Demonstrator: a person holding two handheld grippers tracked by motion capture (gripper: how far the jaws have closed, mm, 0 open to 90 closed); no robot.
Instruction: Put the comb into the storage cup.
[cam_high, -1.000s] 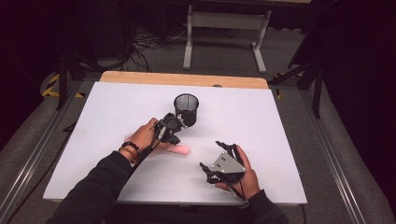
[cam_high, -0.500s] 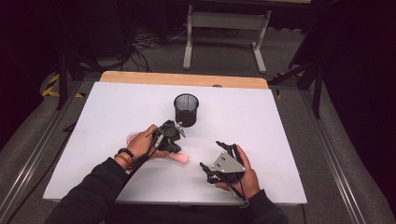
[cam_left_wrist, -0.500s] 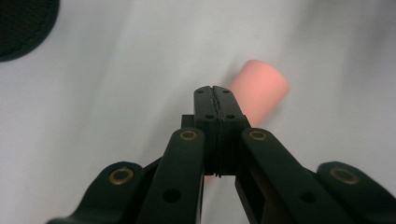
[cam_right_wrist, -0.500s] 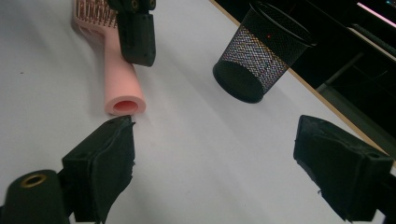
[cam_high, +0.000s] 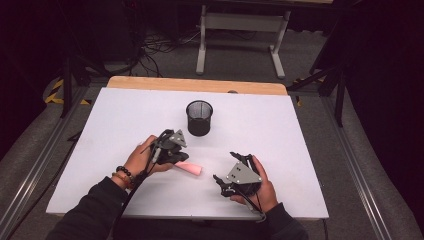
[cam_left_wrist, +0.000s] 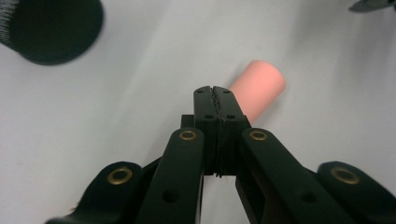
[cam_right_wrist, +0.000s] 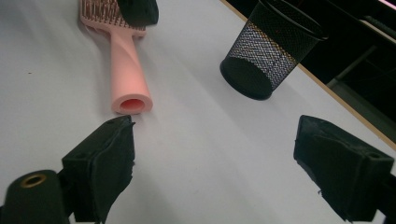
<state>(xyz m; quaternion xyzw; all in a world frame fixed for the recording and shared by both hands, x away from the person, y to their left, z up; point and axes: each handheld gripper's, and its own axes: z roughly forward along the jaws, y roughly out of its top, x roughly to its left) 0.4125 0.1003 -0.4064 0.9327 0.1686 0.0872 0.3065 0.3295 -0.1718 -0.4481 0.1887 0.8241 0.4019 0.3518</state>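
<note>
Pink hairbrush (cam_right_wrist: 127, 65) bristles show from the wide-open right gripper (cam_right_wrist: 215, 172); the closed left gripper (cam_left_wrist: 217, 100) hides them.

A pale pink plastic hairbrush (cam_right_wrist: 128, 60) with a darker salmon hollow at its handle end lies on the plain white tabletop (cam_high: 280, 130), which has a light wooden strip along its 12 o'clock edge. The black wire-mesh cup (cam_high: 199, 117) shows a fine grid pattern. The left gripper (cam_left_wrist: 215, 100) is matt black with brass-coloured rivets; the right gripper (cam_right_wrist: 215, 154) is black too, topped by a grey plate.
</note>
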